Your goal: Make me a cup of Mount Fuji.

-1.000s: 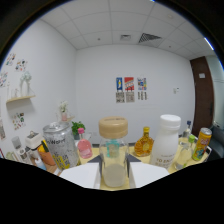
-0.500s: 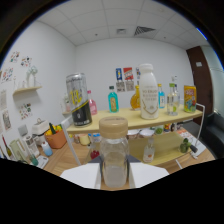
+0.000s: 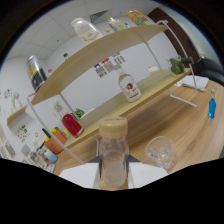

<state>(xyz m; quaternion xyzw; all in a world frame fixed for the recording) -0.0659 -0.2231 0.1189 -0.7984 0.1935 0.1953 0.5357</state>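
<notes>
A clear bottle [image 3: 113, 152] with a tan cap [image 3: 112, 126] stands upright between my fingers, and my gripper [image 3: 114, 175] is shut on its lower body. The white fingers [image 3: 79, 176] show on either side of it. Just ahead and to the right of the bottle, a clear glass [image 3: 160, 150] with ice-like contents sits on the wooden table [image 3: 200, 137]. The view is tilted, so the room leans.
A two-tier wooden shelf rack [image 3: 100, 56] stands beyond the bottle. Its upper board carries a white jug [image 3: 85, 29] and a dark canister [image 3: 36, 72]. A white bottle [image 3: 130, 87] stands on the lower board, with a red can [image 3: 72, 125] and an orange cup [image 3: 57, 137] beneath. A small blue item [image 3: 212, 107] lies far right.
The bottle has stayed between my fingers while the gripper dropped lower and tilted. The shelf rack now rises above me, and the glass has come into view to the bottle's right.
</notes>
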